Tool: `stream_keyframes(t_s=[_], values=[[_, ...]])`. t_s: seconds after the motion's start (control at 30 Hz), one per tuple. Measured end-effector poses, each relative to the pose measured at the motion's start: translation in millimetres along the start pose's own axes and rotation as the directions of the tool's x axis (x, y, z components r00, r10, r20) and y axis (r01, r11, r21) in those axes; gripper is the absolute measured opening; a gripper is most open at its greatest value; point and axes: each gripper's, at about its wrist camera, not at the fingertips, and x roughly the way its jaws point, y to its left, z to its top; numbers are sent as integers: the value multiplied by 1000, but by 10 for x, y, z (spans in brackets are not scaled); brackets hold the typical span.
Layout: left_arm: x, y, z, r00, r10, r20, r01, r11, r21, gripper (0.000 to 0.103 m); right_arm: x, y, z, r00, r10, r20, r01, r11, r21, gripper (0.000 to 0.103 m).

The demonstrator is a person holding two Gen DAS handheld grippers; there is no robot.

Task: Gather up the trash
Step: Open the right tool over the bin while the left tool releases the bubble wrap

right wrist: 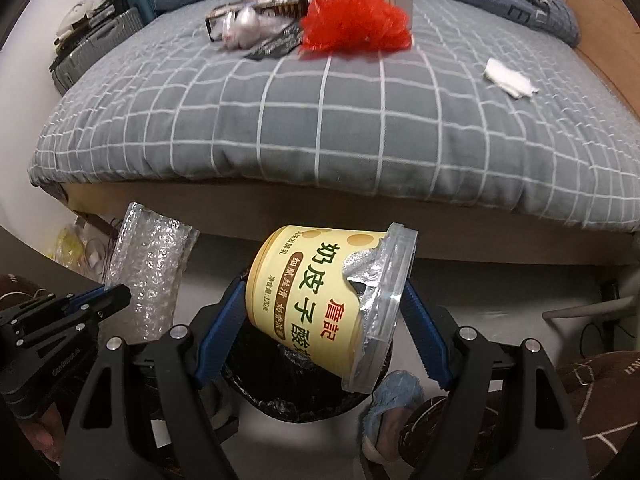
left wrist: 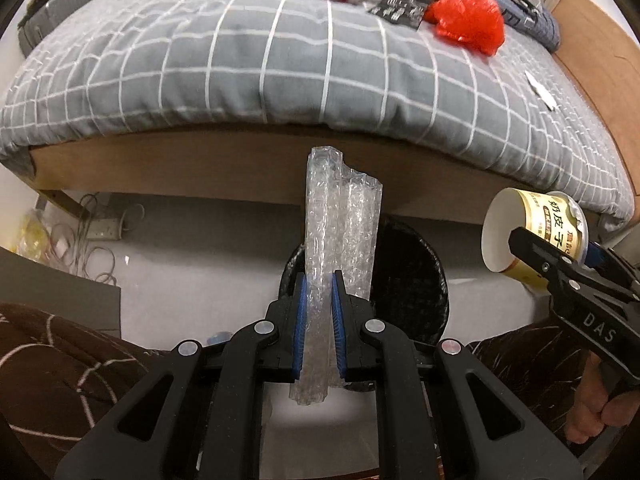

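My left gripper (left wrist: 319, 280) is shut on a roll of clear bubble wrap (left wrist: 340, 216), which stands up between the blue pads, above a bin lined with a black bag (left wrist: 408, 280). My right gripper (right wrist: 322, 286) is shut on a yellow yogurt cup (right wrist: 312, 304) with a torn foil lid, tilted on its side over the same bin (right wrist: 296, 396). The left wrist view shows the cup (left wrist: 532, 216) at the right. The bubble wrap (right wrist: 152, 272) appears at the left of the right wrist view. On the bed lie a red plastic bag (right wrist: 356, 20), a white tissue (right wrist: 508, 80) and dark wrappers (left wrist: 396, 10).
A bed with a grey checked cover (left wrist: 280, 64) on a wooden frame (left wrist: 160, 164) fills the view ahead. Cables and a power strip (left wrist: 100, 232) lie on the floor at the left. A suitcase (right wrist: 96, 48) stands beside the bed. A person's brown patterned trouser legs (left wrist: 60, 360) flank the bin.
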Motion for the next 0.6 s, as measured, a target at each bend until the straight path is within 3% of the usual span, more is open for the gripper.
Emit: stream_keyframes(t_s=[0.47, 0.5, 0.57, 0.6], values=[[314, 105, 103, 998, 31, -49, -32, 999, -23, 11, 519, 183, 36, 995, 25, -101, -29, 999, -42, 75], [317, 118, 108, 998, 31, -50, -33, 999, -27, 11, 536, 203, 30, 995, 18, -102, -24, 998, -52, 77], [312, 113, 112, 998, 28, -53, -30, 999, -32, 11, 537, 226, 15, 996, 0, -89, -6, 998, -66, 94], [306, 109, 116, 998, 26, -54, -28, 999, -34, 11, 524, 229, 14, 997, -17, -75, 11, 997, -75, 95]])
